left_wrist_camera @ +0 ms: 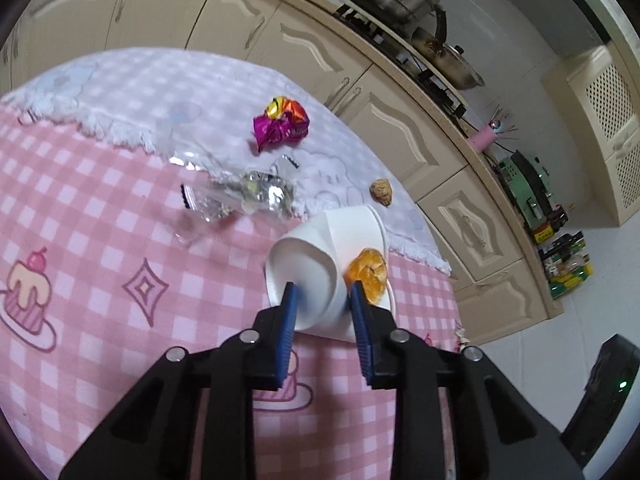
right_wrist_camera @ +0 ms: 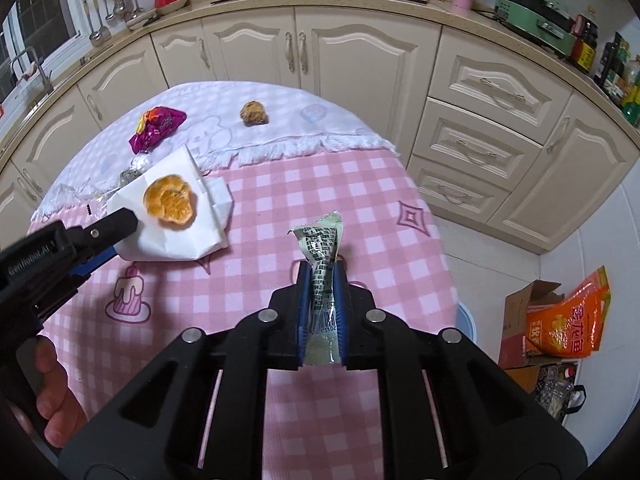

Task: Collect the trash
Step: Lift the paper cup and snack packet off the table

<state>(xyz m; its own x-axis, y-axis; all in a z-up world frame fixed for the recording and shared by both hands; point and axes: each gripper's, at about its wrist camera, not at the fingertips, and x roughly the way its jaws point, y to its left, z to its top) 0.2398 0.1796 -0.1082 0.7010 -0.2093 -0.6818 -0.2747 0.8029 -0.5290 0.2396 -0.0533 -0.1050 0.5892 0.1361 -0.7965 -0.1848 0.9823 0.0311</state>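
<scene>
A crushed white paper cup (left_wrist_camera: 316,264) lies on its side on the pink checked tablecloth (left_wrist_camera: 100,220). A piece of orange peel (left_wrist_camera: 367,270) rests on it. My left gripper (left_wrist_camera: 324,294) is shut on the paper cup, one blue pad at its mouth and the other on its outer wall. In the right wrist view the cup (right_wrist_camera: 176,236) and peel (right_wrist_camera: 170,202) sit at the left, with the left gripper (right_wrist_camera: 124,224) against them. My right gripper (right_wrist_camera: 322,270) is shut on a pale green printed wrapper (right_wrist_camera: 320,248), held above the cloth.
A purple and orange candy wrapper (left_wrist_camera: 282,124), a silver foil wrapper (left_wrist_camera: 240,196) and a brown lump (left_wrist_camera: 382,192) lie farther back on a white fringed cloth (left_wrist_camera: 140,88). Cabinets curve behind the table. A black bin (left_wrist_camera: 604,392) and a cardboard box (right_wrist_camera: 520,320) stand on the floor.
</scene>
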